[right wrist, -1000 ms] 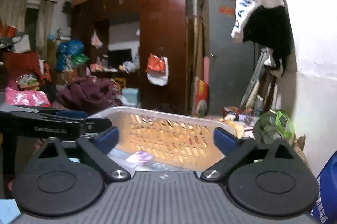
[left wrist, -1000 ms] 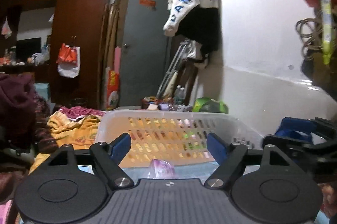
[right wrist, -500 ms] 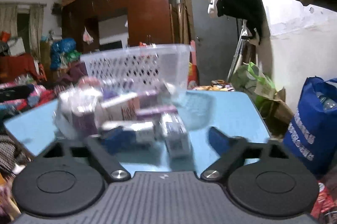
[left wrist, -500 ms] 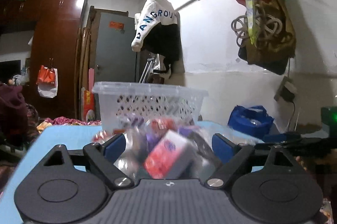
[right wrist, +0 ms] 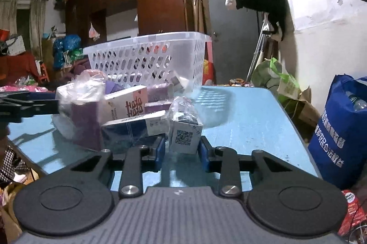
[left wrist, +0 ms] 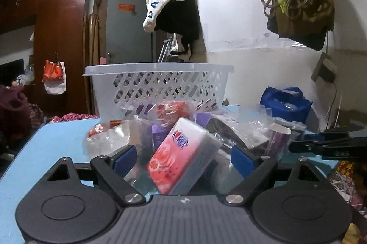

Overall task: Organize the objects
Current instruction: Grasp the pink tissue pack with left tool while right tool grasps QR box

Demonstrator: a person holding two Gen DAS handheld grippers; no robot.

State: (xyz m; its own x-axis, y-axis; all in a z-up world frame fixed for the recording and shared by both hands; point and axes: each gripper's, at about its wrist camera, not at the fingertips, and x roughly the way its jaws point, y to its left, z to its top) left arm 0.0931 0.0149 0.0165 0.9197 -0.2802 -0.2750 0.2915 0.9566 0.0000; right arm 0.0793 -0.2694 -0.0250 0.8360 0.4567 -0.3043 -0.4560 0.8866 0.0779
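- Left tool (left wrist: pixel 182 155), lower centre of the left wrist view: jaws spread wide, blue pads either side of a tilted pink-and-white rectangular tissue pack (left wrist: pixel 181 155) without pressing on it; nothing gripped.
- Pile of plastic-wrapped boxes and packets (left wrist: pixel 229 129), centre of that view: heaped on the light blue counter (left wrist: pixel 52 141), in front of the white perforated plastic basket (left wrist: pixel 158 83), which stands upright behind it.
- Right tool (right wrist: pixel 182 150), lower centre of the right wrist view: jaws closing on a small white carton with a printed QR code (right wrist: pixel 184 137), its top covered in clear film; the pads sit at its two sides, right at the near edge of the heap.
- White box with brown lettering (right wrist: pixel 125 105) and purple boxes (right wrist: pixel 84 122), left of centre in the right wrist view: leaning on one another just beside the carton.
- Risk, judged: the carton's film may be joined to neighbouring wrap, so lifting could drag the heap and spill pieces off the counter edge.
- Risk, judged: the pads hold low on the carton; a shallow bite could let it twist free.
- Risk, judged: the tissue pack leans loosely and could topple if nudged.
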